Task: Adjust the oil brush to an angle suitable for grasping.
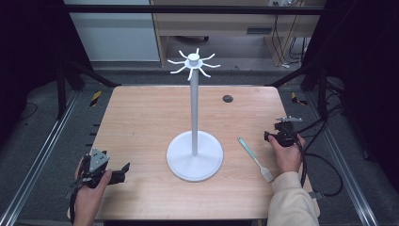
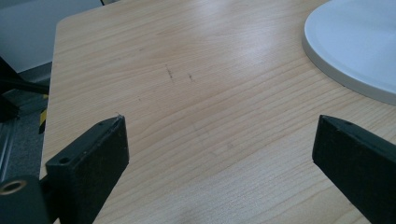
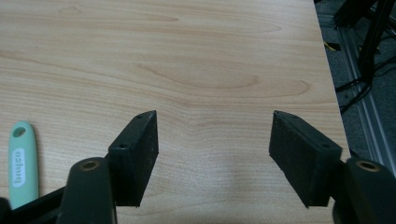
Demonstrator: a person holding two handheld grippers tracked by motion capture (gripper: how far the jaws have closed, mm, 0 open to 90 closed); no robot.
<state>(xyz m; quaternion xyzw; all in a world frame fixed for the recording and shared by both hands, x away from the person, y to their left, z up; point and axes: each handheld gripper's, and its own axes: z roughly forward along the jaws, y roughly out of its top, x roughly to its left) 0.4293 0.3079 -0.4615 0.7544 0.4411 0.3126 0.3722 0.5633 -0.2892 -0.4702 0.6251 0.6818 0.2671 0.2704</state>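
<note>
My right gripper (image 1: 277, 136) sits near the table's right edge, jaws apart with nothing between them; in the right gripper view (image 3: 212, 140) just bare wood shows in the gap. The spatula (image 1: 255, 159) lies flat on the table (image 1: 141, 122) just left of that gripper, not touching it: mint-green handle pointing away from me, pale head toward the near edge. In the right gripper view its handle end (image 3: 21, 161) peeks in at the lower left, with a hang hole and a white label I can't read; the rest is cut off by the frame and my jaw.

My left gripper (image 1: 115, 173) rests at the near left corner, jaws wide apart and holding nothing (image 2: 219, 154).

The white stand (image 1: 194, 117) is mid-table between my two hands: a round base, a tall pole, and a ring of curved hooks on top. Nothing lies between the spatula and my right gripper. The left gripper view catches just the rim of the base (image 2: 355, 46), cut off at top right. There's a dark grommet hole (image 1: 227, 98) in the far right part of the table. Cables trail off the right edge over the floor.
</note>
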